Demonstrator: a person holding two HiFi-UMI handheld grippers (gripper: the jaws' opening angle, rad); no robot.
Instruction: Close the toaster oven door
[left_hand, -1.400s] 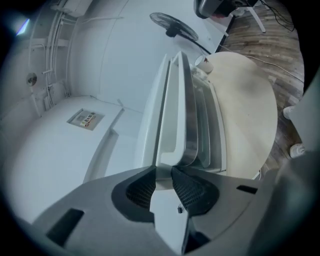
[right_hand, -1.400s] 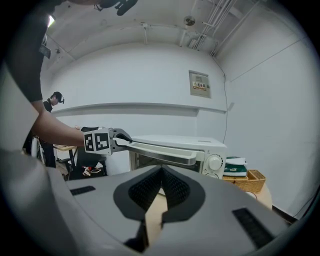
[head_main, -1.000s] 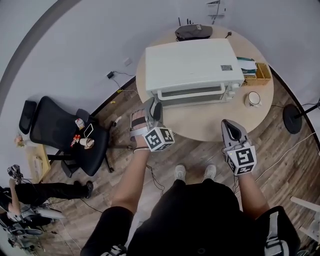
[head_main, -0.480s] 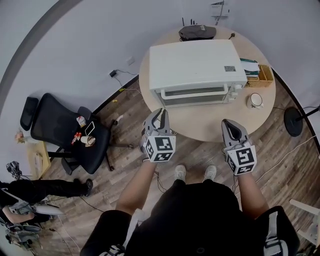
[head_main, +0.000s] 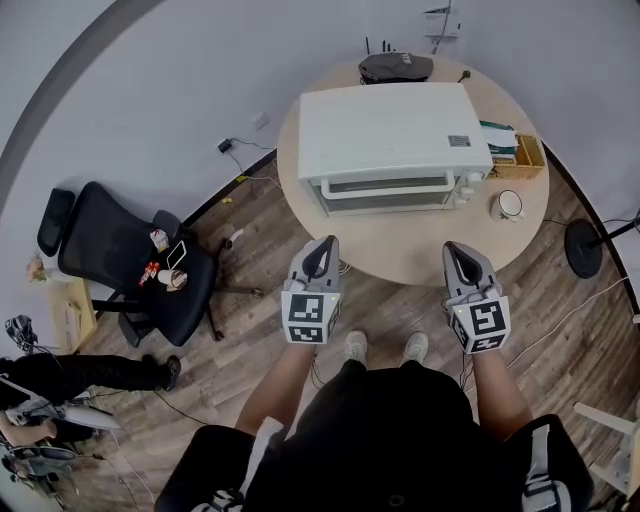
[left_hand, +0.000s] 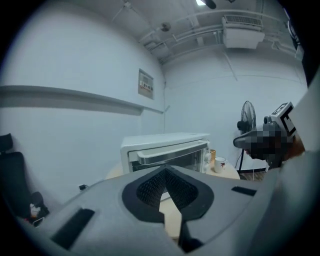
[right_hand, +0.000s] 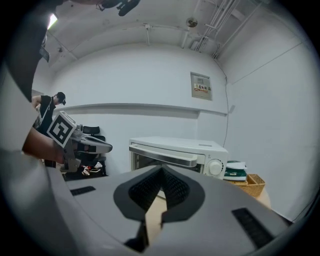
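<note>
Clearly, left tool (head_main: 324, 245) has just clenched shut, empty — right tool (head_main: 456, 249) likewise clenched — facing toaster oven (head_main: 390, 130).

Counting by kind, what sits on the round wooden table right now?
White toaster oven: 1
White mug: 1
Woven wicker basket: 1
Dark grey bag: 1
Green-and-white stack, contents unclear: 1
Total: 5

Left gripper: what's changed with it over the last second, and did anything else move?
The left gripper pulled back from the toaster oven toward the person and rolled upright. Its jaws have just been closing and are now shut, with nothing between them. The right gripper, toaster oven and mug stayed put.
</note>
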